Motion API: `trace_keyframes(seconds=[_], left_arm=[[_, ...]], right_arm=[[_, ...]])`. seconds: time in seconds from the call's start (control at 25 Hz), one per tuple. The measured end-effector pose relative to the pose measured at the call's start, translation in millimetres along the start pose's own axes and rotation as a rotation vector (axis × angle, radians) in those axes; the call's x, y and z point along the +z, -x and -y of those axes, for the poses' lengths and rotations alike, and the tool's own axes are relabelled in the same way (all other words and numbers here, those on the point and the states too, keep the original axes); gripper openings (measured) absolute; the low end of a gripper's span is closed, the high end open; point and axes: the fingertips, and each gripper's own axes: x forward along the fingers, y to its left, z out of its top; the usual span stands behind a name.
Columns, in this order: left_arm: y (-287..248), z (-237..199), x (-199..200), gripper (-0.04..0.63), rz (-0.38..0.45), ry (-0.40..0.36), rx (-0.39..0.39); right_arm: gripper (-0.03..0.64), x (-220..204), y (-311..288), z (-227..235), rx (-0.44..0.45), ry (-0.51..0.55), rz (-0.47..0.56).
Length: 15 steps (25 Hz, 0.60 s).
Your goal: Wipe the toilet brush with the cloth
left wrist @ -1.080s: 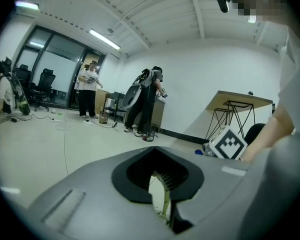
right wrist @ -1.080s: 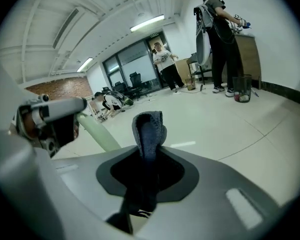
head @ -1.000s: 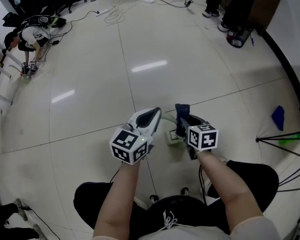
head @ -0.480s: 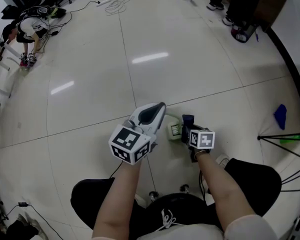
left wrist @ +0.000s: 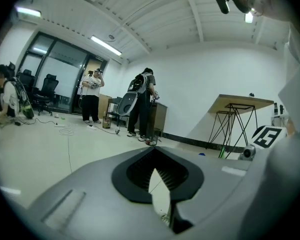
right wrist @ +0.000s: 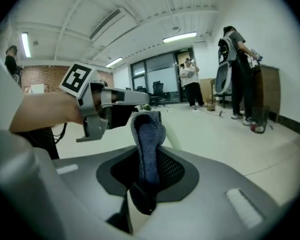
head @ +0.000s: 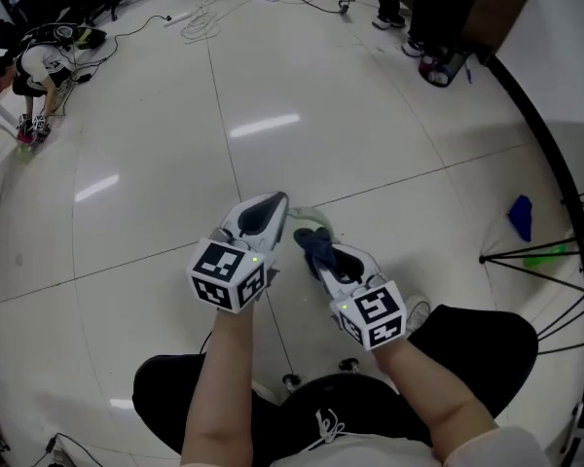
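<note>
In the head view my left gripper (head: pixel 269 212) points away from me over the floor, shut on the pale green handle of the toilet brush (head: pixel 311 216). That handle curves to the right from its tip. My right gripper (head: pixel 316 257) sits just right of it, shut on a dark blue cloth (head: pixel 314 244) that lies against the handle. In the right gripper view the cloth (right wrist: pixel 147 134) stands up between the jaws of the right gripper (right wrist: pixel 147 159), with the handle (right wrist: pixel 173 136) behind it. The left gripper (left wrist: pixel 155 171) shows only a thin sliver between its jaws. The brush head is hidden.
A blue object (head: pixel 521 217) lies on the tiled floor at the right, beside black tripod legs (head: pixel 555 261). Cables (head: pixel 200 22) trail at the far end, where people stand. A person crouches at far left (head: pixel 34 71). Chair casters (head: pixel 292 382) show by my knees.
The right gripper has brought the cloth up and left, onto the brush handle beside the left gripper. The white-green brush part seen between the grippers earlier is now covered.
</note>
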Motion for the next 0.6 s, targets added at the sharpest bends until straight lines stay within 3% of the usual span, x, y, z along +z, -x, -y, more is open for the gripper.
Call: trace_keyframes(seconds=[0.16,0.6], left_arm=[[-2,0,-7,0.006,-0.016,0.038,-0.006],[-13,19,-14,0.006,-0.051,0.026,-0.037]], right_arm=[[0.087,2,-29,-20,0.064,-0.103,-0.083],[0.087,-21,-28,25,-0.004,-0.427,-0.119]])
